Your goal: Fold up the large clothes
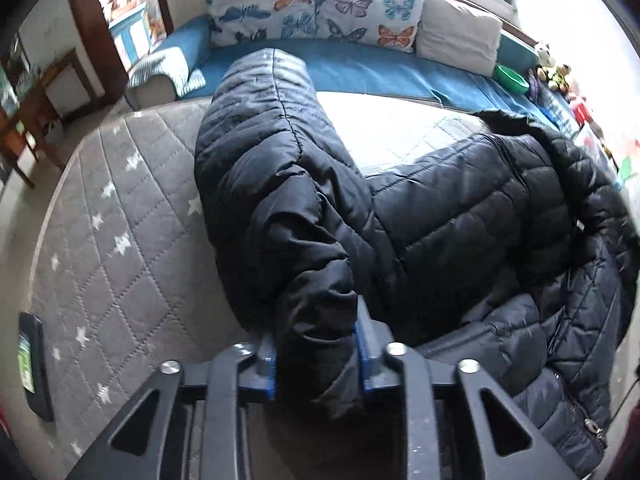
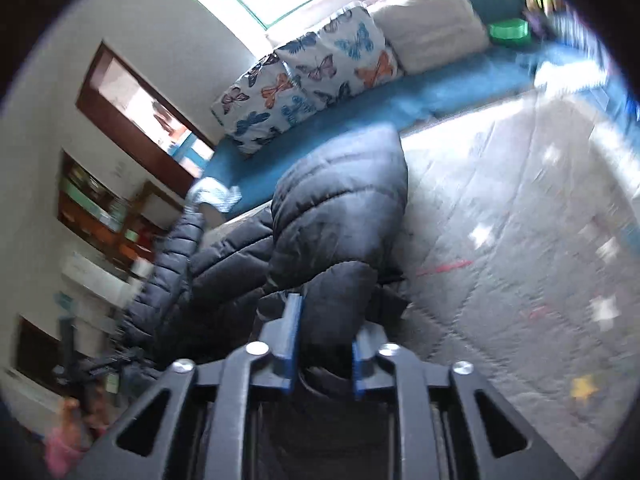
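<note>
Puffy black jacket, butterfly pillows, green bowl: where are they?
Puffy black jacket (image 1: 280,184): left wrist view, on its quilted sleeve.
Butterfly pillows (image 1: 316,4): left wrist view, where the two meet.
Green bowl (image 1: 512,78): left wrist view, on its rim.

Right wrist view is motion-blurred: the shelf contents (image 2: 96,216) at left cannot be identified. The puffer jacket (image 1: 460,216) runs past the left wrist view's right edge. Its fabric hides the inner pads (image 1: 362,344) of the left tongs (image 1: 316,356). Small toys (image 1: 554,70) too small to identify.
</note>
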